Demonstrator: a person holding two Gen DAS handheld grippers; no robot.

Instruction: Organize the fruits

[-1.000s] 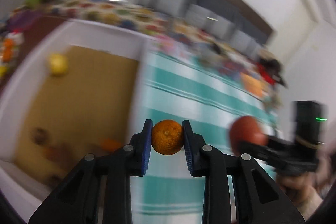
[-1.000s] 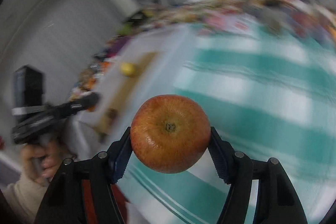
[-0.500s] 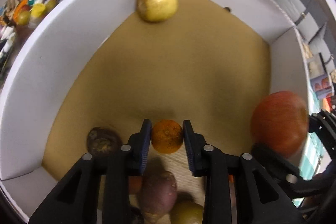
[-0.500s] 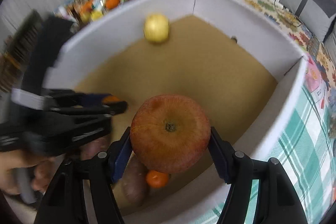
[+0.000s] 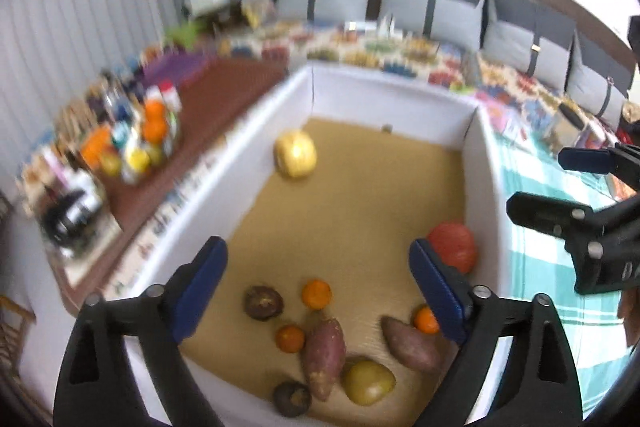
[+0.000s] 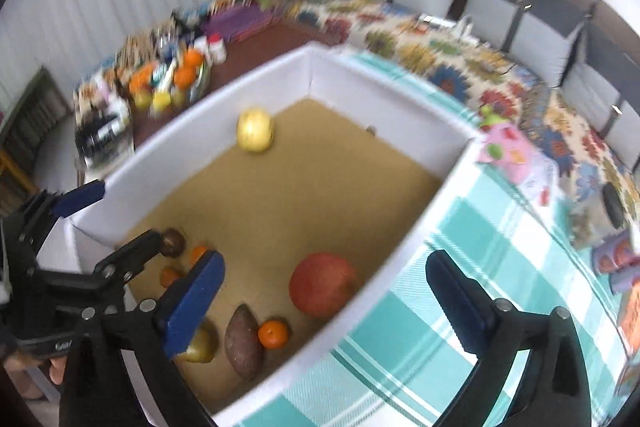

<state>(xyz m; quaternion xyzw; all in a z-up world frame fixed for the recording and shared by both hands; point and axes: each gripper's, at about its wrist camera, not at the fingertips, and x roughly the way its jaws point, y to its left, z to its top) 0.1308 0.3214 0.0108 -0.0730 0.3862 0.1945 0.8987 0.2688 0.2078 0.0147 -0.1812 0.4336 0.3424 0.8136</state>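
A white box (image 5: 476, 163) with a tan floor holds the fruit. The red apple (image 5: 454, 247) lies by its right wall; it also shows in the right wrist view (image 6: 322, 289). A small orange (image 5: 316, 293) lies near the front among two sweet potatoes (image 5: 324, 357), other small oranges, dark round fruits and a green-yellow fruit (image 5: 368, 383). A yellow fruit (image 5: 295, 155) lies at the far left wall. My left gripper (image 5: 318, 293) is open and empty above the box. My right gripper (image 6: 324, 303) is open and empty above the box's right wall (image 6: 424, 219).
The box stands on a teal and white checked cloth (image 6: 480, 259). A brown table (image 5: 208, 107) with bottles and oranges stands to the left. A patterned couch (image 6: 440, 39) with grey cushions runs along the back. Small packets (image 6: 508, 151) lie on the cloth.
Both grippers have opened and risen. The small orange dropped from the left gripper and the apple from the right; both now lie on the box floor.
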